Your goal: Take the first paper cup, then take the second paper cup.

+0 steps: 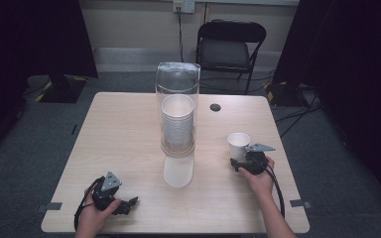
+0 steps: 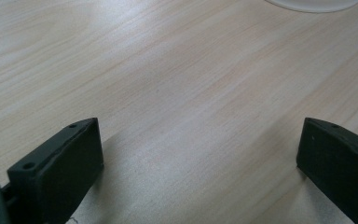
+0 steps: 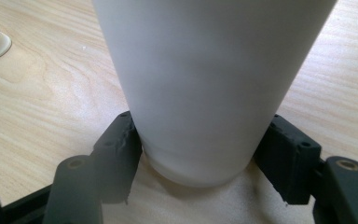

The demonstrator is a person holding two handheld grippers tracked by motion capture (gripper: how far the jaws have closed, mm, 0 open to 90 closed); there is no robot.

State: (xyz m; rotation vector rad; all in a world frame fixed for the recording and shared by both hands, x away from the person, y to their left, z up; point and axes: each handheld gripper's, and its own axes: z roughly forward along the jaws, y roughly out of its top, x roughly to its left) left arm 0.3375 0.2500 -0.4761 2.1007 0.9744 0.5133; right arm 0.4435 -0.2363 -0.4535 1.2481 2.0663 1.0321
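A white paper cup (image 1: 238,144) stands upright on the right side of the wooden table (image 1: 124,144). My right gripper (image 1: 239,156) is shut on the cup low down, one pad on each side of its base (image 3: 198,135). In the right gripper view the cup (image 3: 205,74) rises between the black fingers (image 3: 121,154). My left gripper (image 1: 129,203) rests near the table's front left edge. Its jaws stand wide open over bare wood (image 2: 200,140) with nothing between them.
A clear tube dispenser (image 1: 177,84) holding a stack of white cups (image 1: 177,124) stands mid-table on a white base (image 1: 178,171). A small black disc (image 1: 215,107) lies behind it. A black folding chair (image 1: 230,47) is beyond the far edge.
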